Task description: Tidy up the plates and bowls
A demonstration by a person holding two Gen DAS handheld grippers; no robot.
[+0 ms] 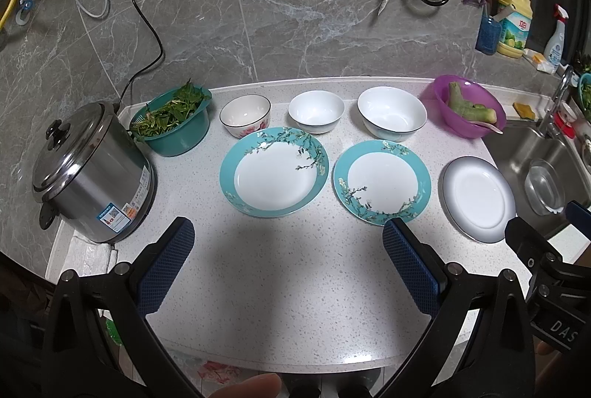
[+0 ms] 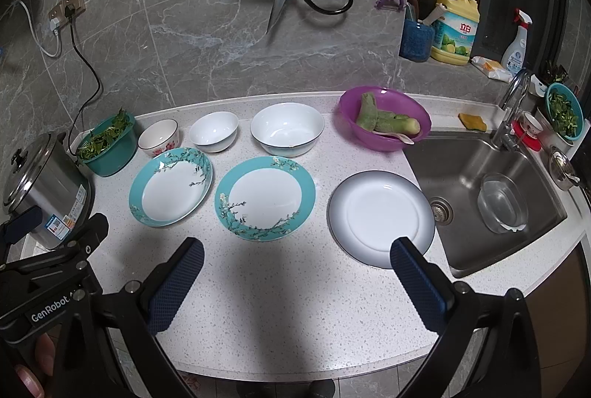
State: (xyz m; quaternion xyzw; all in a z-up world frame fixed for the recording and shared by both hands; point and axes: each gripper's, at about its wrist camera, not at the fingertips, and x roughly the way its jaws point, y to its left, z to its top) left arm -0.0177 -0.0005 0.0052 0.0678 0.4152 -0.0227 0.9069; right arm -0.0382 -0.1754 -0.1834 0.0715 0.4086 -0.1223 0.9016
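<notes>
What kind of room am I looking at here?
Most likely a home kitchen: a steel sink with a tap, a rice cooker plugged into the wall, and dish soap on the ledge.

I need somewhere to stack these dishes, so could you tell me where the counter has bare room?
The widest bare patch is the front of the counter, between the near edge and the row of three plates. Behind them it is crowded: three bowls stand close together, flanked by the green basket and the purple bowl. The grey-rimmed plate sits beside the sink.
</notes>
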